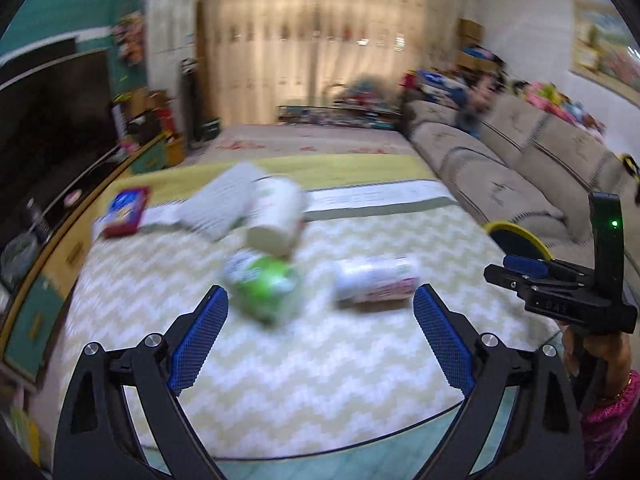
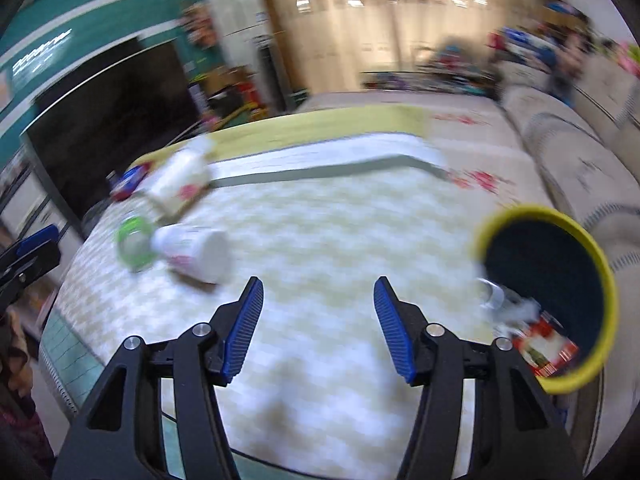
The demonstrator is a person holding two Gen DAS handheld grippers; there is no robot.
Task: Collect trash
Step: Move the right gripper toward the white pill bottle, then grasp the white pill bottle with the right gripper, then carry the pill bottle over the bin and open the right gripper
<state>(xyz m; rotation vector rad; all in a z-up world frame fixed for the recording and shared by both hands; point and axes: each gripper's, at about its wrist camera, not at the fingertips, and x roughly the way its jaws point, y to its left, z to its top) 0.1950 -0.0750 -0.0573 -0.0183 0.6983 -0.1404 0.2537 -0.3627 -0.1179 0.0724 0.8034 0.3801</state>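
Note:
My left gripper (image 1: 320, 300) is open and empty above the table, just short of a green-labelled can (image 1: 262, 282) and a white can (image 1: 376, 280) lying on their sides. Behind them lie a white paper cup (image 1: 276, 216), a grey-white packet (image 1: 224, 200) and a red-and-blue packet (image 1: 126, 212). My right gripper (image 2: 318, 292) is open and empty over the patterned cloth. A yellow-rimmed dark bin (image 2: 552, 280) stands at its right and holds a red packet (image 2: 546, 348) and pale trash. The white can (image 2: 196, 252) and green can (image 2: 134, 244) lie to its left. Both views are blurred.
The table carries a yellow-and-white zigzag cloth (image 1: 312, 360). A beige sofa (image 1: 520, 168) runs along the right. A dark television (image 1: 52, 120) on a low cabinet stands at the left. The right gripper also shows in the left wrist view (image 1: 524, 268), beside the bin's rim (image 1: 516, 236).

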